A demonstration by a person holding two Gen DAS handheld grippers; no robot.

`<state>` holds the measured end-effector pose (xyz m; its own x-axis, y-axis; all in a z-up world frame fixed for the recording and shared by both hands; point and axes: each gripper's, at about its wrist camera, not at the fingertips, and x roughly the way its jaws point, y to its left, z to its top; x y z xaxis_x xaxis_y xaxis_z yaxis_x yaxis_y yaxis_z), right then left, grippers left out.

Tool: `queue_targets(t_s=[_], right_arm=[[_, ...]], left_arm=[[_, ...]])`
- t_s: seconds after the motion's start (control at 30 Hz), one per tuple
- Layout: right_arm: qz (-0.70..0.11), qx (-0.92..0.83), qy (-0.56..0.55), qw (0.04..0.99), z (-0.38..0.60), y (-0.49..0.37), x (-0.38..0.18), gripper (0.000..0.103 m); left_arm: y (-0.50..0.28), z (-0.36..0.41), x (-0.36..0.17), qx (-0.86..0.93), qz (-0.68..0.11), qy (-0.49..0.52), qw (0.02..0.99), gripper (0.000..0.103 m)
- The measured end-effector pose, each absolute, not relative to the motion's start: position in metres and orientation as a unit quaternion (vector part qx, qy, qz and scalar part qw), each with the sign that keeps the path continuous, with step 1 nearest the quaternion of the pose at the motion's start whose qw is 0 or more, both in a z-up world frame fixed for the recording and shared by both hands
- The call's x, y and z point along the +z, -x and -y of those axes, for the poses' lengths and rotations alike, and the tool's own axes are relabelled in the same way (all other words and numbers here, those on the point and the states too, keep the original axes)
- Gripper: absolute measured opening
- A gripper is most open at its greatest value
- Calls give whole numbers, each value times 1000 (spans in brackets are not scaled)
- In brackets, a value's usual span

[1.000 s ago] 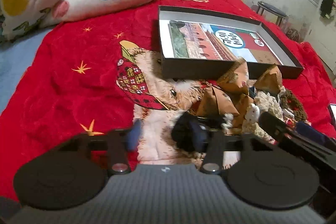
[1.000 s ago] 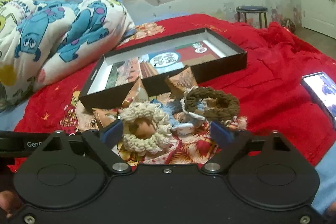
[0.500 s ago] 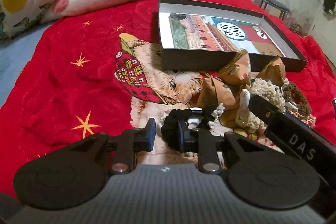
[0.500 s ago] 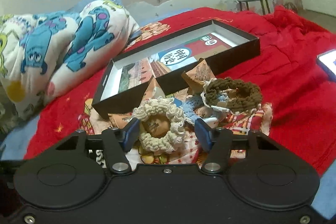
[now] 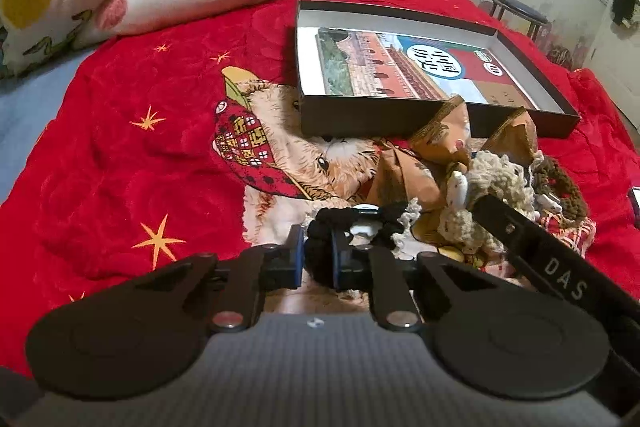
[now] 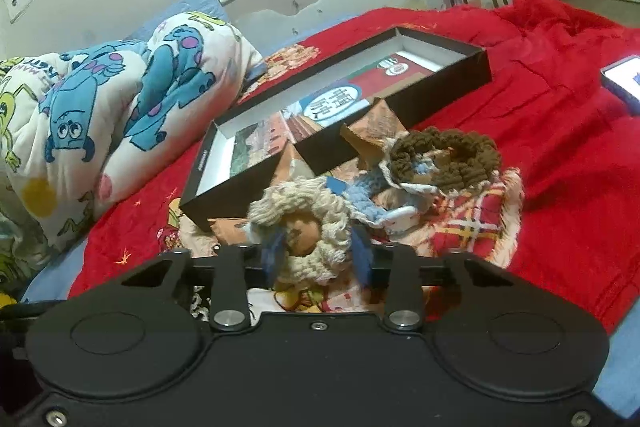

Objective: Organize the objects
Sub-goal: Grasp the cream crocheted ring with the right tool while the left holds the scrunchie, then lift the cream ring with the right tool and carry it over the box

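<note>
I hold a pair of tongs in each hand over a bed spread with a red blanket (image 5: 120, 155). My left gripper (image 5: 316, 261) is clamped on the rim of a black crocheted ring (image 5: 352, 223), blue pads pressing it from both sides. My right gripper (image 6: 318, 255) is closing around a cream crocheted ring (image 6: 304, 211); the ring sits between the pads, which look to be squeezing its woolly edge.

To do this well, I judge each grip should bite the thick yarn rim, not a loose strand, and lift straight up, because the rings lie in a tangle with a brown ring (image 6: 444, 157), a blue-and-white knitted piece (image 6: 370, 195) and folded tan paper packets (image 5: 440, 139) (snagging a neighbour seems the main risk).

Just beyond the pile, touching the packets, lies a shallow black box (image 5: 360, 115), open-topped. Inside it lies flat a printed card showing a red building (image 5: 380, 67); none of the rings is in it yet.
</note>
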<state>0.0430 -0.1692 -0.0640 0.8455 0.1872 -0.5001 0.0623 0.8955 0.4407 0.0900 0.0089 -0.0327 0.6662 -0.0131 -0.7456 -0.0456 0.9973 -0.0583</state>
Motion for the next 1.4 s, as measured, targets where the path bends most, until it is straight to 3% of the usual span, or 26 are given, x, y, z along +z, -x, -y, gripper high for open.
queue_targets(t_s=[0.33, 1.4], right_arm=[[-276, 47, -260, 924, 179, -45, -70, 12], [-187, 65, -331, 923, 209, -6, -29, 12]], left_arm=[[-90, -8, -33, 12, -401, 34, 916, 14], [-63, 1, -12, -17, -317, 20, 948, 12]])
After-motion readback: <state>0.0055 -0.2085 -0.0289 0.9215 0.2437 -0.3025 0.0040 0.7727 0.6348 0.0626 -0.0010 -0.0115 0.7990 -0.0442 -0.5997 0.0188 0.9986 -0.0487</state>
